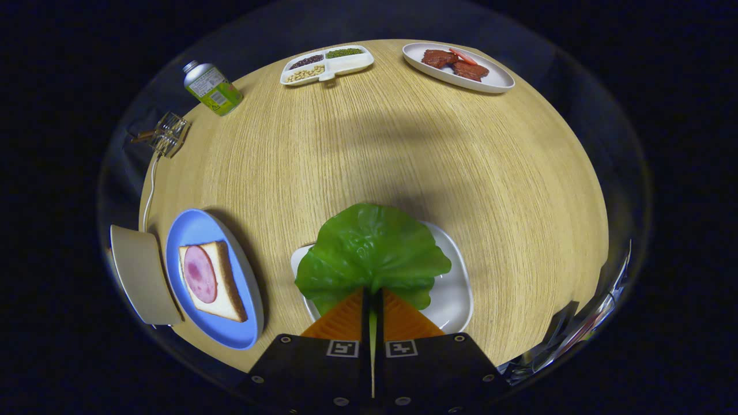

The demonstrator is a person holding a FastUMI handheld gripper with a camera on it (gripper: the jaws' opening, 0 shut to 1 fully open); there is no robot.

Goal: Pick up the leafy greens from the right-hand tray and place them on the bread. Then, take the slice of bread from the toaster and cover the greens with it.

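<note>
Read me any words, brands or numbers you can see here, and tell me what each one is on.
None can be read.
Can: its label carries print, too small and blurred to read.
Gripper, shut on the leafy greens: two square black-and-white marker patterns, no words.

gripper (372,297) clamped on leafy greens (372,253), above white tray (455,288)

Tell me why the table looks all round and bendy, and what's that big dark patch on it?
Gripper view: the fisheye lens bends the wooden table into a dome; it isn't really curved. The dark band across it, beyond the lettuce leaf, is a soft shadow, its source unseen. The tool is shut on the leaf, which looks sharp and evenly lit, above the white tray.
</note>
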